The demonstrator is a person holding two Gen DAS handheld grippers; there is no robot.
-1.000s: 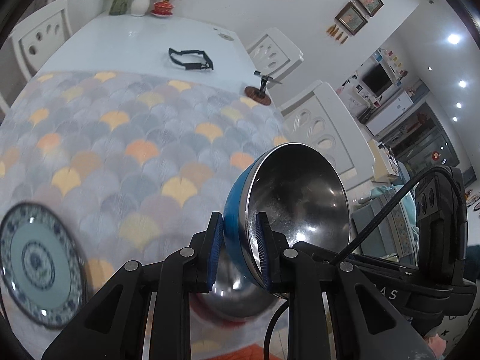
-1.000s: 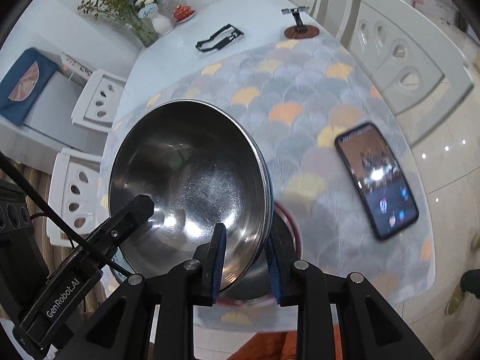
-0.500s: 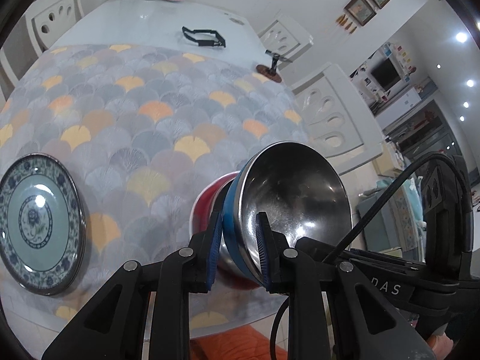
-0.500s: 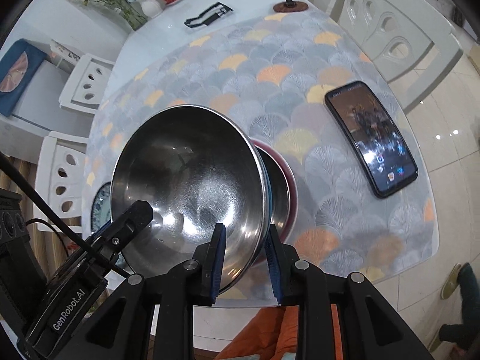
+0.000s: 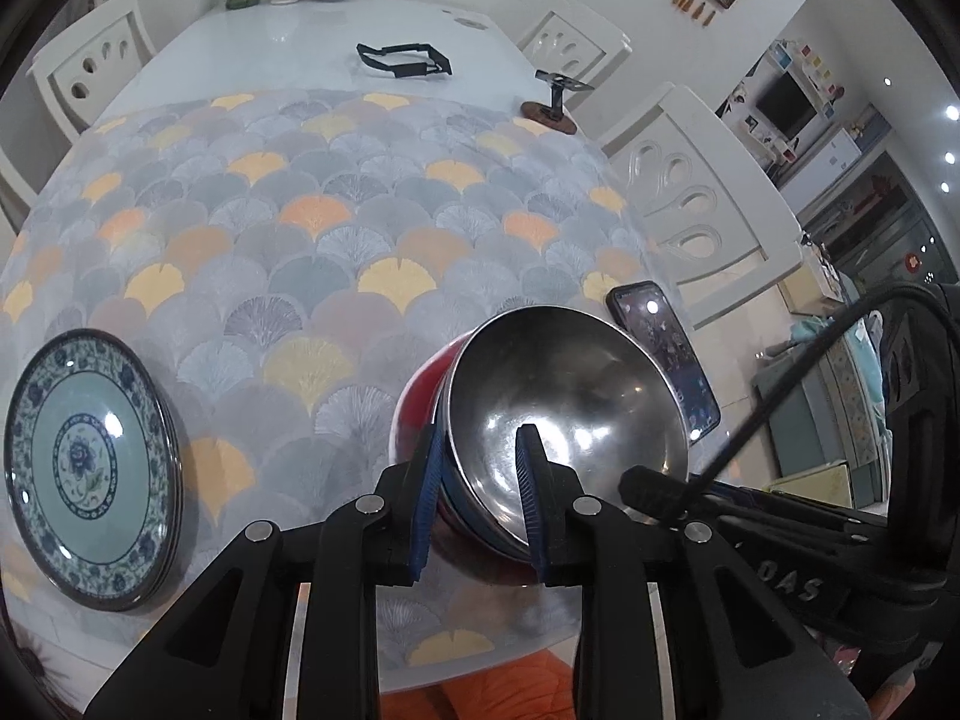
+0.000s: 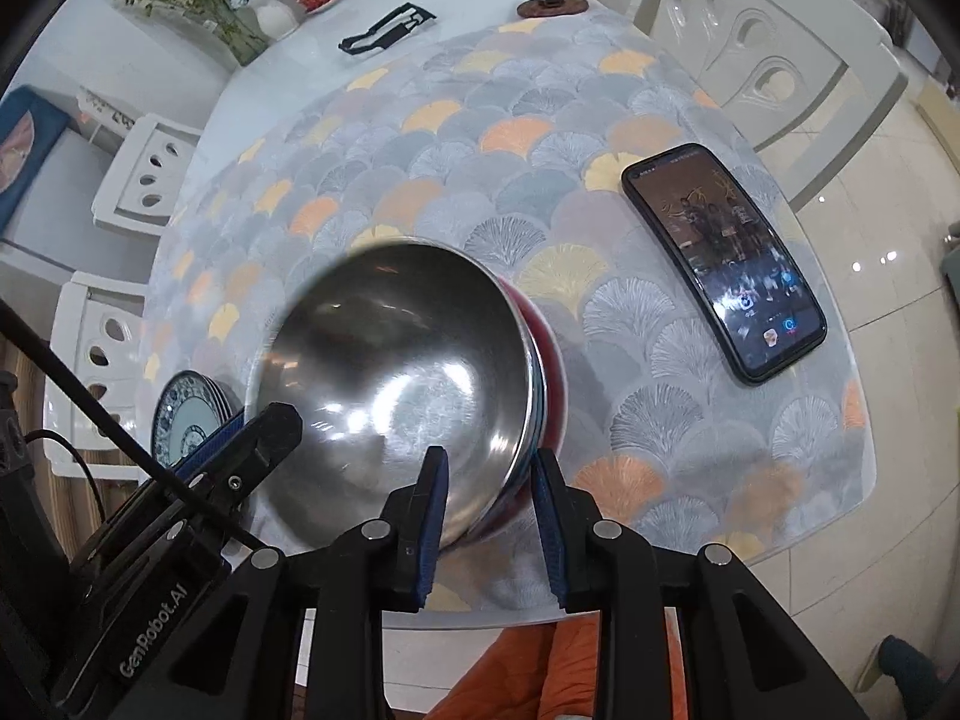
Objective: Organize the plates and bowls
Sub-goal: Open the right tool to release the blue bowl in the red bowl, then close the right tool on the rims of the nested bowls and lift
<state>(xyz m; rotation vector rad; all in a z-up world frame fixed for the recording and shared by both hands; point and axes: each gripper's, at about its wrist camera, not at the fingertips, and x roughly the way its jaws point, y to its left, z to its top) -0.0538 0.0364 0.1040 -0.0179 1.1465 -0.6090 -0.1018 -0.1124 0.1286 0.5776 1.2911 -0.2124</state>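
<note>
A steel bowl with a blue outside (image 5: 570, 396) (image 6: 396, 384) sits nested in a red bowl (image 5: 420, 396) (image 6: 549, 372) near the table's front edge. My left gripper (image 5: 477, 450) has its fingers spread either side of the steel bowl's left rim, with gaps showing. My right gripper (image 6: 489, 474) straddles the right rim the same way, fingers apart. A stack of blue-patterned plates (image 5: 84, 468) (image 6: 189, 420) lies to the left of the bowls.
A lit phone (image 6: 723, 264) (image 5: 666, 354) lies right of the bowls. A black strap (image 5: 402, 60), a small stand (image 5: 555, 102) and a vase (image 6: 273, 18) are at the far end. White chairs (image 5: 696, 204) ring the table; the front edge is close.
The steel bowl came down from the air into the red bowl. Both grippers went from clamped on its rim to spread apart.
</note>
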